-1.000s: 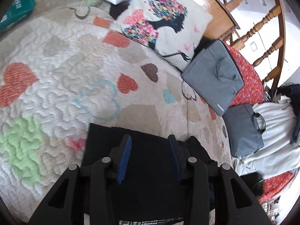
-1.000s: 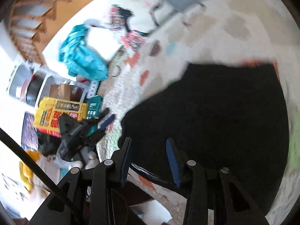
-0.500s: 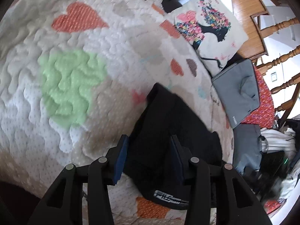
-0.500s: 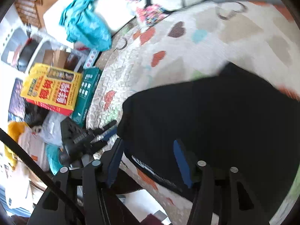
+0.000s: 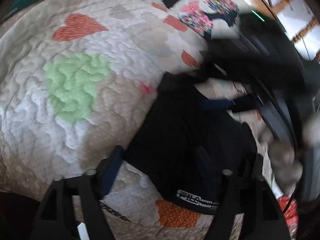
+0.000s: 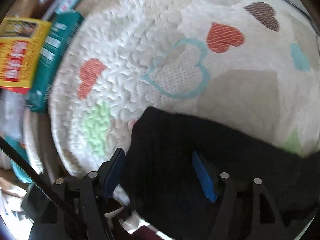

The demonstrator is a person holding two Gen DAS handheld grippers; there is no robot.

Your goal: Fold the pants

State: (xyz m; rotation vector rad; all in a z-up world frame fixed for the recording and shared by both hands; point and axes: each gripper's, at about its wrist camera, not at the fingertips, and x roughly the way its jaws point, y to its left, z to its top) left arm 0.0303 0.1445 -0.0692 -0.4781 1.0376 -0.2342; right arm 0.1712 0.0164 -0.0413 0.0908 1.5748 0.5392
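Black pants (image 5: 186,140) lie between both wide-open, empty grippers, left gripper (image 5: 158,166) and right gripper (image 6: 158,168), seemingly poised for folding.

Lived-in home bedroom, quilted bedspread (image 5: 84,46) with coloured hearts as work surface, printed cushion (image 5: 202,14) at its far edge, wooden rails (image 5: 304,30) beyond, yellow box (image 6: 18,54) and teal packet (image 6: 54,60) crowded beside the bed

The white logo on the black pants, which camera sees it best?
The left wrist view. The white logo shows on the edge of the black pants, between the open left gripper fingers. The right wrist view shows only plain black cloth, no logo.
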